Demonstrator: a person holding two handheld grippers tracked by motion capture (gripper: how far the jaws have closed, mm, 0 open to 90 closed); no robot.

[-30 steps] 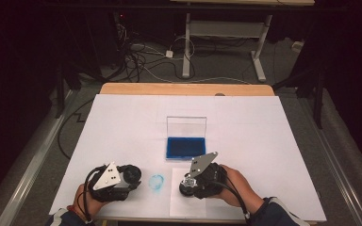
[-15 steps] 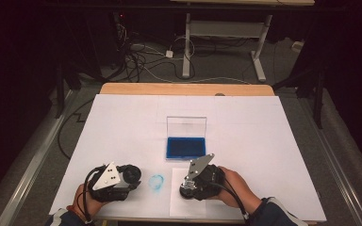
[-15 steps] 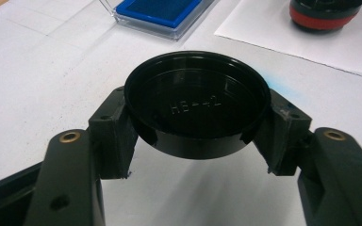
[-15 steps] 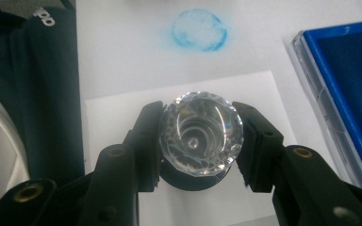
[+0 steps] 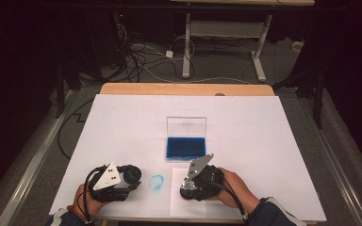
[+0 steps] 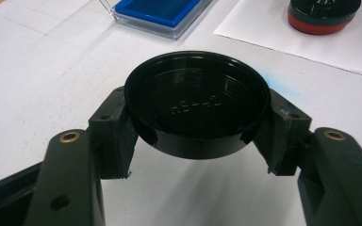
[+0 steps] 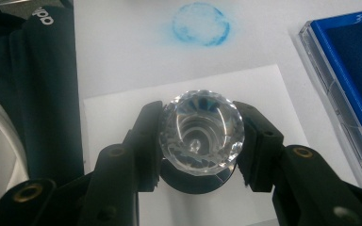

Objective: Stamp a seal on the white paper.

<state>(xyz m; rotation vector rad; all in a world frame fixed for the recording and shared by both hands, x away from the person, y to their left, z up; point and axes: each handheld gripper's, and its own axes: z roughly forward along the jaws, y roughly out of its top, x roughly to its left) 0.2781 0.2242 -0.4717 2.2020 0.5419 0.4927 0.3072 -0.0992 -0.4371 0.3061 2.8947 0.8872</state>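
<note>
My left gripper (image 6: 197, 117) is shut on a round black cap (image 6: 195, 101), held by its rim with the hollow side facing the camera, just above the table. In the high view this left gripper (image 5: 131, 176) sits at the near left. My right gripper (image 7: 200, 134) is shut on a stamp with a clear faceted knob (image 7: 201, 132), standing on a white sheet of paper (image 7: 122, 108). From above, the right gripper (image 5: 187, 185) is at the near centre. The stamp's black and red base (image 6: 324, 14) also appears in the left gripper view.
An open clear case with a blue ink pad (image 5: 185, 147) lies in the middle of the white table (image 5: 264, 136), beyond both grippers. Between the grippers is a round blue ink smudge (image 5: 156, 182) on the table. Cables and desk legs are on the floor behind.
</note>
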